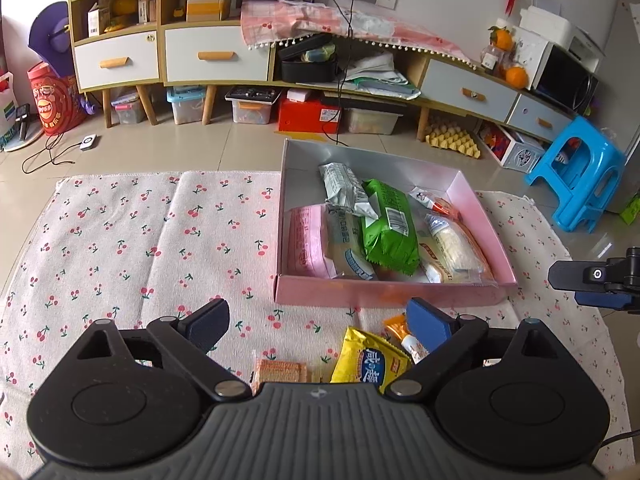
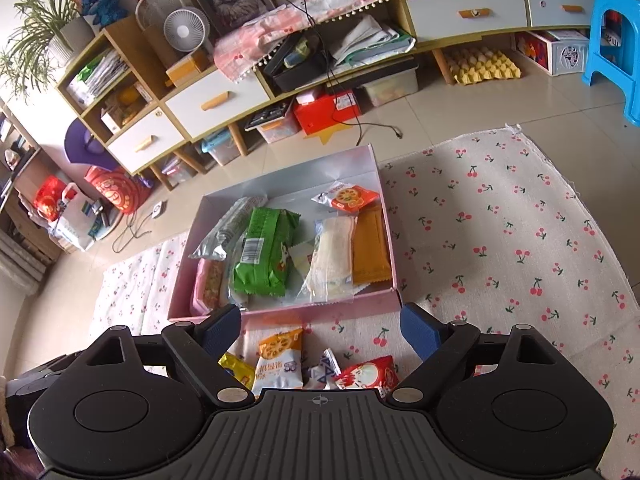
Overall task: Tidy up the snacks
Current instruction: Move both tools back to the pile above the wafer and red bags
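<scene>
Left claw (image 1: 316,326) stands wide, nothing between its blue pads; no earlier view is offered, so only that spread can be told. In the left wrist view the pink box (image 1: 384,292) sits at twelve o'clock from it on the cherry-print cloth (image 1: 120,240), which lies on the tiled floor. The box holds a green packet (image 1: 386,228), a silver packet (image 1: 344,188), a pink packet (image 1: 308,240) and clear-wrapped pieces. Just below the claw, outside the box, lie a yellow packet (image 1: 372,362) at five o'clock, a wafer packet (image 1: 280,370) at six, and a small orange sachet (image 1: 400,328) against the right pad. The other tool's finger shows at three o'clock at the frame edge.

Right claw (image 2: 320,330) is likewise spread wide and empty. In its view the box rim lies at twelve o'clock, and loose snacks wait under it: an orange-and-white packet (image 2: 278,364) at six, a red packet (image 2: 368,374) at five, a yellow corner at seven.

Judging by this, the step in hand is fetching the next loose snack. Each claw would need to dip over one packet, close on it alone, then carry it over the box wall.
</scene>
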{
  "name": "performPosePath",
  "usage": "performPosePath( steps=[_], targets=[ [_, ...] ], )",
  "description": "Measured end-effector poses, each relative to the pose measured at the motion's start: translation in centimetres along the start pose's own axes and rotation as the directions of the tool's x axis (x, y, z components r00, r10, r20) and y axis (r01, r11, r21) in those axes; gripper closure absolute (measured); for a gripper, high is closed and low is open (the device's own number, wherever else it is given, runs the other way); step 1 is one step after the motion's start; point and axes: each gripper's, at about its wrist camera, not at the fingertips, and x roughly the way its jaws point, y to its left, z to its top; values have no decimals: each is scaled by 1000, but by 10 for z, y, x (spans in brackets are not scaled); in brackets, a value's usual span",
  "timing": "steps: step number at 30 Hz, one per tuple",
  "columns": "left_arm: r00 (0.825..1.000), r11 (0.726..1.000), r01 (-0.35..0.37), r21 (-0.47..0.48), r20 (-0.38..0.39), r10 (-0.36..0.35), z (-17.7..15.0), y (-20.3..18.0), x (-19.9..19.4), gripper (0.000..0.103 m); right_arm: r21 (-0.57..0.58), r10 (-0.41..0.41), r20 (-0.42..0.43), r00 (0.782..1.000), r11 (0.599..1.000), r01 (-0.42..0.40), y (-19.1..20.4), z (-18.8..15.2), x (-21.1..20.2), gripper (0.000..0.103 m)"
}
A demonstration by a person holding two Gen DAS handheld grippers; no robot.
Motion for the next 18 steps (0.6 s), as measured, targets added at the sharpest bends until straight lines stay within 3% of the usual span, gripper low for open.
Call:
performPosePath(
  steps=[8,11,18],
  targets=[
    [1000,1000,-13,-3,-5,13,-20,6,-7,1,-25,-3,-26,1000,1000,3,4,-19,-2,14],
    [1000,1000,-22,-4,-15,22,-28,9,-6,1,-31,-8,-30,1000,999,8,3,-27,1,9],
    [996,995,-89,38,-26,90,-47,16,-4,1,-56,-58,-77,995,997,54,-1,-45,15,8]
  ],
)
